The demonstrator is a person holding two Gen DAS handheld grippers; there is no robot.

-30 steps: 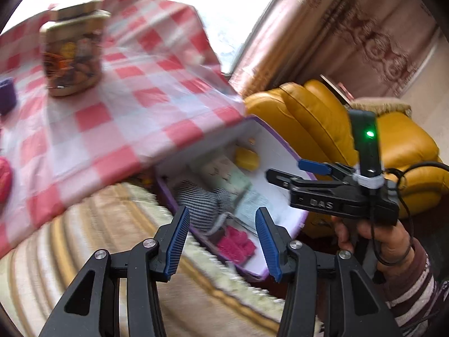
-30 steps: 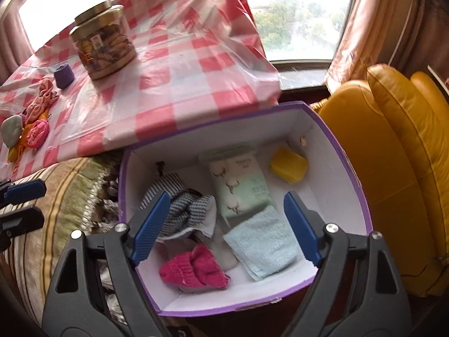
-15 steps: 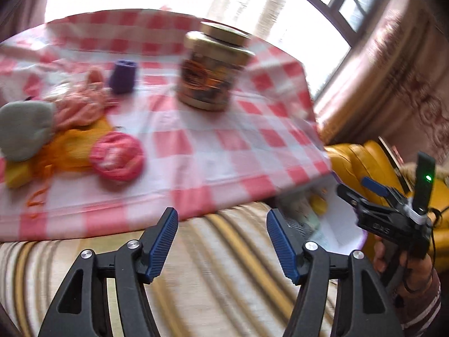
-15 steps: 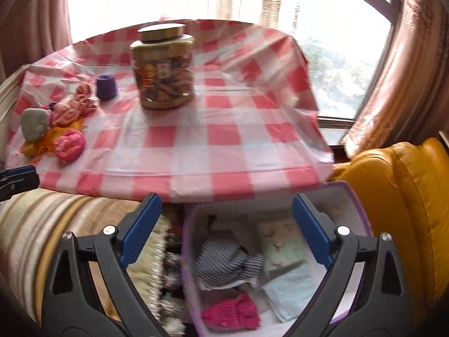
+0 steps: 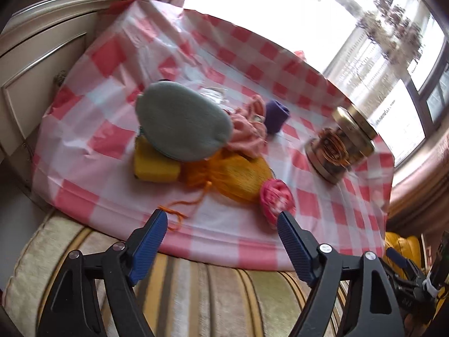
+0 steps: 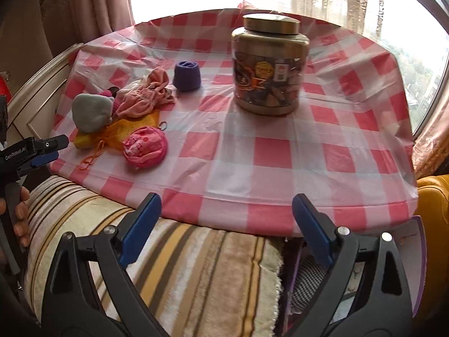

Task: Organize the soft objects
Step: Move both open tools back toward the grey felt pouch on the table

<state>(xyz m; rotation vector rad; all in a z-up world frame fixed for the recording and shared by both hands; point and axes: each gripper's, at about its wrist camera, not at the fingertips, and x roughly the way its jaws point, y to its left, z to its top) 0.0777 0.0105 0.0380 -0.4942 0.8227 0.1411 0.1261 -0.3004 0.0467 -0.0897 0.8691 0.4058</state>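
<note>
Several soft things lie heaped at the table's left end: a grey-green pouch (image 5: 182,123) atop a yellow sponge (image 5: 155,165), an orange mesh bag (image 5: 238,177), a pink cloth (image 5: 248,129) and a round pink pouch (image 5: 276,199) nearest the edge. To pick well, I judge the left gripper (image 5: 221,230) should centre on that round pink pouch and close clear of the bag's loose drawstring. Its jaws have just been opening and stand spread with nothing between them, touching nothing; the right gripper (image 6: 226,219) is likewise wide and empty before the table edge.
</note>
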